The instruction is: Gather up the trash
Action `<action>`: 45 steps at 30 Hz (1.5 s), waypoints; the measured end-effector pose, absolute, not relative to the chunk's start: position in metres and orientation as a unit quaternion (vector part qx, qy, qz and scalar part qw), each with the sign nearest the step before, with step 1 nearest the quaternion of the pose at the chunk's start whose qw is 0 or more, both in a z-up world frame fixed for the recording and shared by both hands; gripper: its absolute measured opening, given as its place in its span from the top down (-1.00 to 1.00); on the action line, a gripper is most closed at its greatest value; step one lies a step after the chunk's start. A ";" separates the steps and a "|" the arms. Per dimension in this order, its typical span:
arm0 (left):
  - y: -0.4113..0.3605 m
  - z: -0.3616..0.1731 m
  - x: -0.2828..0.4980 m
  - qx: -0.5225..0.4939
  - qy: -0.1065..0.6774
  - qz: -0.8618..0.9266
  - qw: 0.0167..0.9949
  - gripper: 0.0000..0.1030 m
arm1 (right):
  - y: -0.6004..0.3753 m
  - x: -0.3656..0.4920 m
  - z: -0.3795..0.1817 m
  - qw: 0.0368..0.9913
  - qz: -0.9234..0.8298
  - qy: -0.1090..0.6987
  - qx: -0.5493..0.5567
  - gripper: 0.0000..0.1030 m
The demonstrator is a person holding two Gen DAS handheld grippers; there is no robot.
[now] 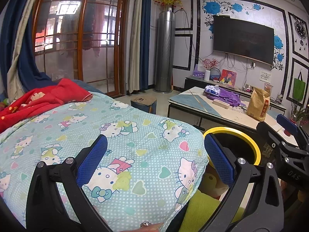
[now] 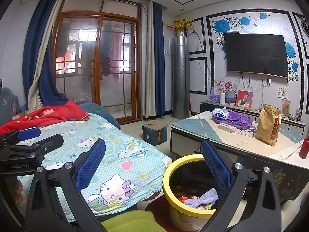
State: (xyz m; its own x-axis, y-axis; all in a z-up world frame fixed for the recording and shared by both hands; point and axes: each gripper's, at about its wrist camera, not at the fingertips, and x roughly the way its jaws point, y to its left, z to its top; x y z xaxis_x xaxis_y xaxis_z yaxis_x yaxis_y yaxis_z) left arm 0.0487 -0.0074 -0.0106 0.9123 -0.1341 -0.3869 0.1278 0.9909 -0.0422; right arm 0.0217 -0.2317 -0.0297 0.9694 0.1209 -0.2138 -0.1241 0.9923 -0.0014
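Note:
A round bin with a yellow rim (image 2: 170, 169) stands on the floor between the bed and the low table; wrappers and a purple foam net (image 2: 204, 197) lie inside it. The bin also shows in the left wrist view (image 1: 249, 137). My right gripper (image 2: 153, 155) is open and empty, above the bin's near side. My left gripper (image 1: 155, 150) is open and empty over the Hello Kitty quilt (image 1: 119, 135). The right gripper shows at the right edge of the left wrist view (image 1: 285, 133), and the left gripper at the left edge of the right wrist view (image 2: 29, 135).
A low table (image 2: 241, 141) at the right holds a brown paper bag (image 2: 268, 123), a purple bag (image 2: 237, 119), a tissue pack (image 2: 220, 113), a power strip (image 2: 227, 127) and a red bottle (image 2: 304, 147). A small blue stool (image 2: 154, 131) stands on the floor. A red blanket (image 2: 48, 115) lies on the bed.

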 end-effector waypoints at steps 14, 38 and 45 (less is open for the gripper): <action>-0.007 -0.011 0.048 -0.008 0.198 -0.067 0.978 -0.79 | -0.233 0.022 -0.029 0.992 0.062 0.107 -0.007 -0.88; -0.009 -0.012 0.049 -0.006 0.203 -0.063 0.977 -0.79 | -0.237 0.022 -0.032 0.992 0.057 0.112 -0.002 -0.88; -0.002 -0.019 0.059 -0.023 0.237 -0.038 0.971 -0.79 | -0.236 0.026 -0.028 0.991 0.062 0.115 0.007 -0.88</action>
